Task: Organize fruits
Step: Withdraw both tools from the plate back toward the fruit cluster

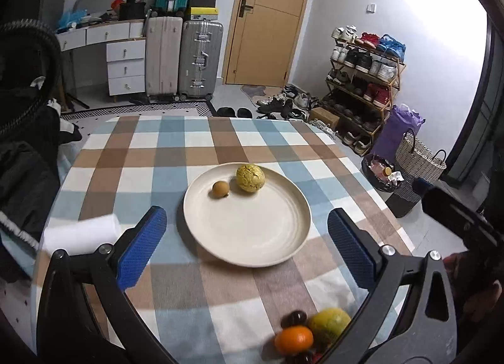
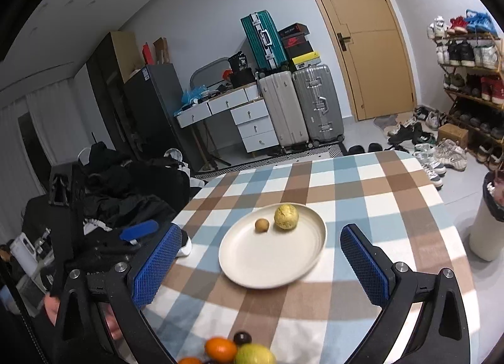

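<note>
Now, on the far left of the left wrist view a white roll [image 1: 82, 234] lies on the checked tablecloth [image 1: 176, 143], just beyond the left finger of the left gripper [image 1: 246, 242]. That gripper's blue-padded fingers [image 1: 143, 245] stand wide apart and hold nothing. Between them, and a little beyond their tips, sits the cream plate [image 1: 252, 238]; its near rim lies roughly level with the pads. On the far half of the plate rest a small brown fruit [image 1: 220, 189] and, just to its right, a larger bumpy yellow-green fruit [image 1: 250, 177], close together, though I cannot tell if they touch. Nearer the camera, towards the right finger's base, a cluster of loose fruit lies on the cloth: a dark fruit [image 1: 293, 318], an orange [image 1: 294, 339] and a yellow-green fruit [image 1: 329, 323], partly cut off by the gripper frame. At the right edge a hand [image 1: 472, 282] holds the other black tool.

From the right wrist view, the right gripper [image 2: 263, 258] is likewise spread wide and empty, the plate [image 2: 271, 263] lying between and just ahead of its pads [image 2: 156, 264]. The same brown fruit [image 2: 261, 225] and bumpy fruit [image 2: 286, 216] sit at the plate's far side. The orange [image 2: 220, 349], the dark fruit [image 2: 242, 338] and the yellow-green fruit [image 2: 254, 354] crowd the bottom edge, behind the fingertips
</note>
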{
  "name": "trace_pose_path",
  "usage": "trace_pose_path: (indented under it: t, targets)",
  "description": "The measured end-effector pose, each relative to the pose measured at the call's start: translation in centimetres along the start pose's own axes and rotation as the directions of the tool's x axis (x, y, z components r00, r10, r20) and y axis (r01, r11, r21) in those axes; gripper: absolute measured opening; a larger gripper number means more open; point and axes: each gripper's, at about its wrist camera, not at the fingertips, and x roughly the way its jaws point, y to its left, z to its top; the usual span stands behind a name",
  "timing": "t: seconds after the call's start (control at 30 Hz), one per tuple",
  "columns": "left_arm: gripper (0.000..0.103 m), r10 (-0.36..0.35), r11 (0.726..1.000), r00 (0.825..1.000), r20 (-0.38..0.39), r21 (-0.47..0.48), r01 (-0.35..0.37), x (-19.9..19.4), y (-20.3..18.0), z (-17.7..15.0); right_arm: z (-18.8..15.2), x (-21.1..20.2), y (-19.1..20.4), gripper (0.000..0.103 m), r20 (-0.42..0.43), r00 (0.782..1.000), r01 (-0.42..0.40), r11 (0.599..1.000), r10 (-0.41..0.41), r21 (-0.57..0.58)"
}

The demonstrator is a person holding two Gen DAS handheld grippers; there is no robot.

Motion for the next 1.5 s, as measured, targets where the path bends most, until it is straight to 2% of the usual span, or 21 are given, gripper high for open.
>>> trace_pose_path:
  t: [0.17,0.37,0.43,0.6,0.73,0.93,1.07,1.2,1.3,1.37,1.5]
  targets:
    - [0.102,0.009,1.0,1.0,0.005,0.001,-0.009,-2.8,-0.7,-2.8,-2.7,-2.2,1.6,0.103,0.001,1.0,0.031,0.997,-0.031,-0.064]
    - [0.102,-0.03,0.999,0.999,-0.024,0.015,0.031,-5.0,-1.5,-6.4,-5.9,-4.4,3.1,0.103,0.012,0.998,0.066,0.992,-0.065,-0.111]
    - [0.102,-0.056,0.998,0.997,-0.046,0.003,0.056,-5.4,-1.6,-7.5,-7.1,-4.8,3.1,0.103,-0.007,0.998,0.064,0.992,-0.065,-0.104]
    - [0.102,-0.063,0.998,0.993,-0.103,0.016,0.065,-5.5,-1.7,-10.4,-9.7,-5.2,2.7,0.103,-0.057,0.997,0.056,0.996,-0.06,-0.071]
    - [0.102,-0.077,0.997,0.986,-0.15,-0.011,0.076,-4.9,-1.1,-12.2,-11.2,-5.2,2.3,0.103,-0.08,0.995,0.059,0.997,-0.062,-0.041]
    - [0.102,-0.079,0.997,0.976,-0.202,-0.005,0.08,-3.9,-0.6,-14.1,-12.7,-5.3,2.1,0.103,-0.097,0.992,0.078,0.996,-0.081,-0.036]
    - [0.102,-0.085,0.996,0.967,-0.239,-0.008,0.086,-3.2,-0.4,-15.3,-13.2,-4.9,1.2,0.103,-0.139,0.989,0.058,0.998,-0.053,0.031]
    - [0.102,-0.142,0.99,0.953,-0.267,-0.042,0.135,-2.8,0.2,-16.2,-13.5,-4.8,1.0,0.103,-0.144,0.988,0.066,0.997,-0.061,0.033]
    - [0.101,-0.151,0.988,0.948,-0.279,-0.041,0.145,-2.5,0.4,-16.6,-13.6,-4.7,0.9,0.103,-0.149,0.987,0.065,0.997,-0.06,0.034]
    - [0.1,-0.164,0.986,0.945,-0.283,-0.049,0.157,-2.4,0.6,-16.8,-13.6,-4.8,0.9,0.103,-0.149,0.987,0.065,0.997,-0.059,0.034]
    - [0.091,-0.189,0.982,0.938,-0.29,-0.06,0.18,-2.0,0.8,-17.0,-13.7,-4.5,0.8,0.103,-0.158,0.986,0.062,0.997,-0.055,0.035]
